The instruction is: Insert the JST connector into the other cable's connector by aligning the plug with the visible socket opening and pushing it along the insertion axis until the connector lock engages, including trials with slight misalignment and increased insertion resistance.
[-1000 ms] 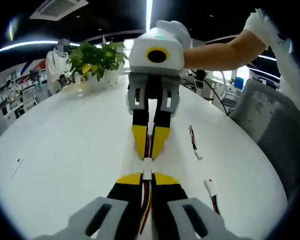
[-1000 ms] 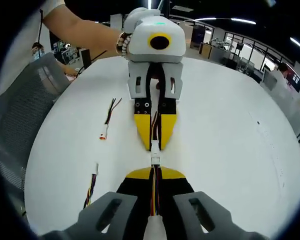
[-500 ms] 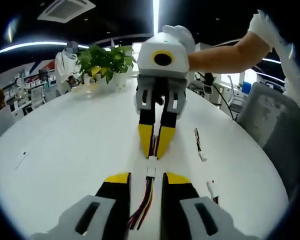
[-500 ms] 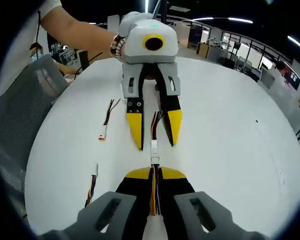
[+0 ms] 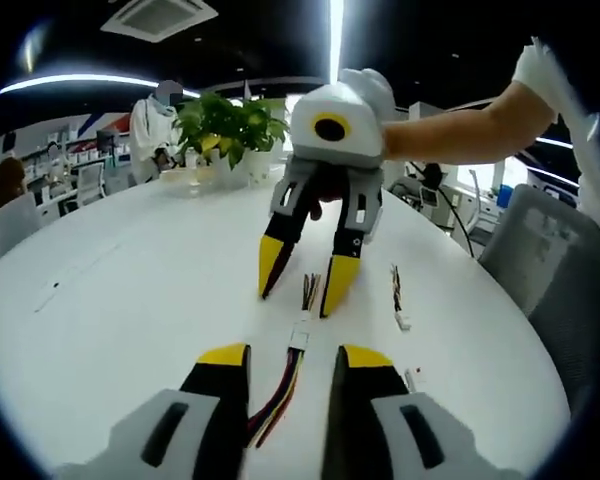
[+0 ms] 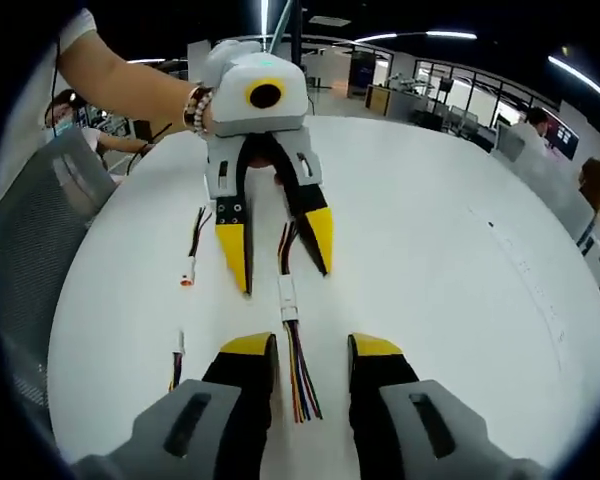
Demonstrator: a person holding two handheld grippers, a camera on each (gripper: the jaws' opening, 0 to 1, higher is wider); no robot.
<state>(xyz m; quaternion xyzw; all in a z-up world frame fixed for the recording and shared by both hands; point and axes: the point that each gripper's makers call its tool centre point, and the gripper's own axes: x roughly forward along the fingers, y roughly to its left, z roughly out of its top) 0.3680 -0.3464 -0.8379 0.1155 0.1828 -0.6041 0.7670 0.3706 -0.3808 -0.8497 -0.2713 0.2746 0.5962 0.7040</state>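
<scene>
Both hand-held grippers have let go since a second ago: back then each pinched its cable end, and now both are spread wide and pulled back a little. The left hand-held gripper (image 5: 290, 362) has its jaws apart on the white worktop (image 5: 130, 290), and the right hand-held gripper (image 6: 312, 350) is spread too.

The joined connector (image 6: 288, 297) lies flat on the worktop between the two grippers, with coloured wires (image 6: 302, 385) running out toward the right gripper at 6 o'clock. The two white parts look pushed together, so the plugging step seems done and the letting-go step is in hand. Whether the lock has clicked is too small to tell. Next, the hands likely need to lift away, or pinch a fresh pair for another try.

The right gripper view shows two spare cables at 9 o'clock: one with an orange-tipped plug (image 6: 187, 279) and one lower down (image 6: 177, 352). The left gripper view shows a green plant (image 5: 227, 124) at 12 o'clock and a spare cable (image 5: 398, 300) at 3 o'clock, plus the connector (image 5: 300, 335) close to its own jaws.
</scene>
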